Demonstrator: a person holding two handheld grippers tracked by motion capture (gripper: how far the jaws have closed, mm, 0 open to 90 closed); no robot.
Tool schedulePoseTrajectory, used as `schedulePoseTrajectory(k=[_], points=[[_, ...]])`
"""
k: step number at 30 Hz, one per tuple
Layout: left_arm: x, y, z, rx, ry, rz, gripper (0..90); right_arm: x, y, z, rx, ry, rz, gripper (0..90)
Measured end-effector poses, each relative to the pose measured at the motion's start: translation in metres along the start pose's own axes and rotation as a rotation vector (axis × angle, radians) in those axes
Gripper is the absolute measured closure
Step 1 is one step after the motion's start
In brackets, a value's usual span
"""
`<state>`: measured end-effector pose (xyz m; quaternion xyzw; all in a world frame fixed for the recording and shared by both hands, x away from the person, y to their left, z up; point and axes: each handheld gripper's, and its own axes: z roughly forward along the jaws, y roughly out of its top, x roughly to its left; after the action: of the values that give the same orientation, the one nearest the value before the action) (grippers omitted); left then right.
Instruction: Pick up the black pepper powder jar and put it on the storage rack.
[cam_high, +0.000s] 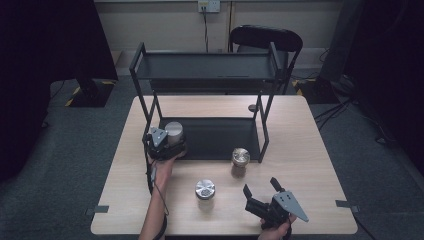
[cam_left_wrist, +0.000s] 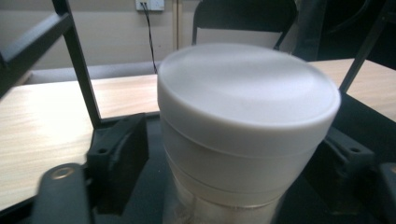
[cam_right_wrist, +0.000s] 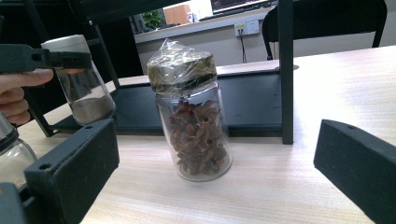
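- High view: a black metal 2-tier rack stands on a light wooden table. A clear glass jar with a white round lid sits at the left end of the rack's lower shelf.
- High view: the left gripper is at that jar, on its near-left side, held by the person's left hand.
- Left gripper view: the white-lidded jar stands between the 2 black jaws; a narrow gap shows on each side, so the pads do not appear to press it. The jaws are partly open.
- Right gripper view: the same jar holds a low layer of greyish powder at its bottom.
- Right gripper view: a clear glass jar with a plastic-wrapped lid holds brown star anise and stands on the table ahead of the widely spread jaws, which hold nothing.
- High view: the right gripper is near the table's front edge; a third glass jar with a silvery lid stands to its left; contents cannot be told.
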<state>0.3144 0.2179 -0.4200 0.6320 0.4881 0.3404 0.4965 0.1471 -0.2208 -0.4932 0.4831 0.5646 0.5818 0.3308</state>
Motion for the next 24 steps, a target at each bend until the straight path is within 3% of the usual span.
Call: schedulePoseTrajectory(k=[3,5,10,24], points=[[-0.002,0.000,-0.002,-0.024,0.004,-0.010,14.3,0.000,0.000,0.000,0.000,-0.001,0.000,0.0],[0.001,0.000,-0.004,-0.038,-0.015,-0.018,10.9,0.000,0.000,0.000,0.000,-0.002,0.001,0.0],[-0.003,0.002,-0.006,-0.050,-0.015,-0.011,4.5,0.000,0.000,0.000,-0.001,0.000,0.000,0.0],[-0.003,0.004,-0.018,-0.091,-0.037,-0.023,0.3,0.000,0.000,0.000,0.001,-0.003,0.002,0.0]])
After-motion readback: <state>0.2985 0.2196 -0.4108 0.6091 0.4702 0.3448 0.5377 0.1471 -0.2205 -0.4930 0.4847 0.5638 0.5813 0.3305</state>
